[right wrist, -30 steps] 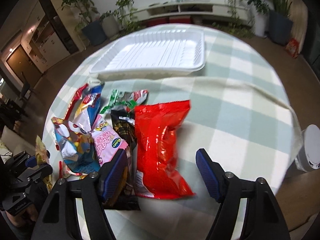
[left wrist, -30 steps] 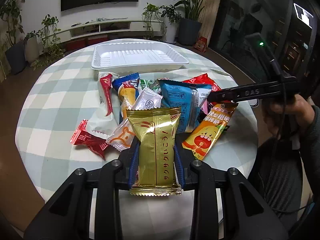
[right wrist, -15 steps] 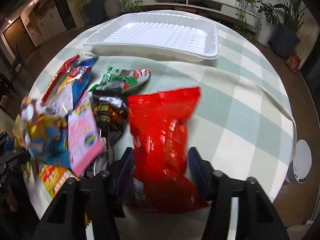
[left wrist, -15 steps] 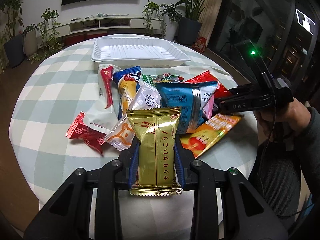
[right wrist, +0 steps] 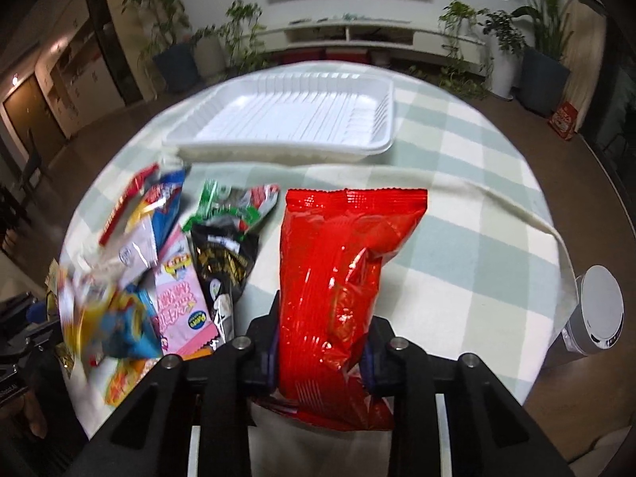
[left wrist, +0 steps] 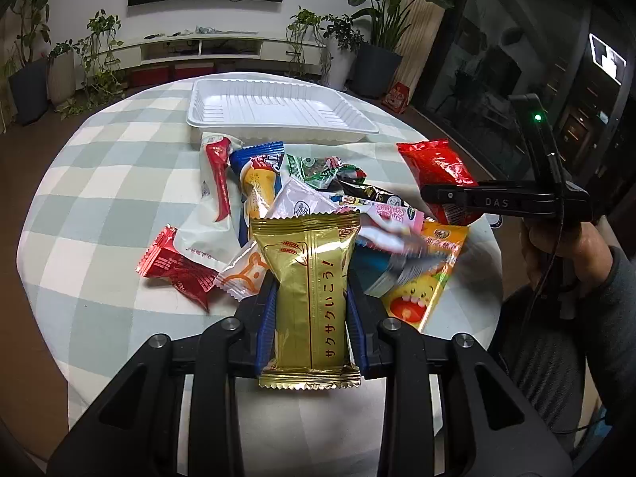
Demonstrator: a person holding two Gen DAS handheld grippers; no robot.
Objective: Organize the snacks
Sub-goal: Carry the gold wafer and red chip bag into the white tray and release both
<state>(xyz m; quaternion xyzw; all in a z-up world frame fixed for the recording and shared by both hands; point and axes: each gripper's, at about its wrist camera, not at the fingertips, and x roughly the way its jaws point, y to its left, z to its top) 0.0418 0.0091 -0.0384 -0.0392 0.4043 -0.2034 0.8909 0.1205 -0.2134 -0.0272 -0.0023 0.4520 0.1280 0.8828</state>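
Observation:
My left gripper (left wrist: 312, 310) is shut on a gold snack packet (left wrist: 310, 290), held upright over the near edge of the table. The jaws of my right gripper (right wrist: 320, 342) are closing, and their pads press a red snack bag (right wrist: 342, 278) that stands lifted between them. From the left wrist view the same red bag (left wrist: 437, 171) shows at the right, behind the right gripper's black body. An empty white tray (left wrist: 274, 107) lies at the far side of the table. A heap of mixed snack packets (left wrist: 302, 194) sits between the tray and me.
The round table has a green and white checked cloth (left wrist: 99, 183). A person's hand and grey sleeve (left wrist: 576, 246) hold the right gripper at the right edge. A white cylinder (right wrist: 596, 314) stands beside the table. Plants and a low shelf line the far wall.
The right gripper's fingers closed in on the red bag and lifted it off the cloth. Packets on the heap's right side shifted. The left gripper kept the gold packet still.

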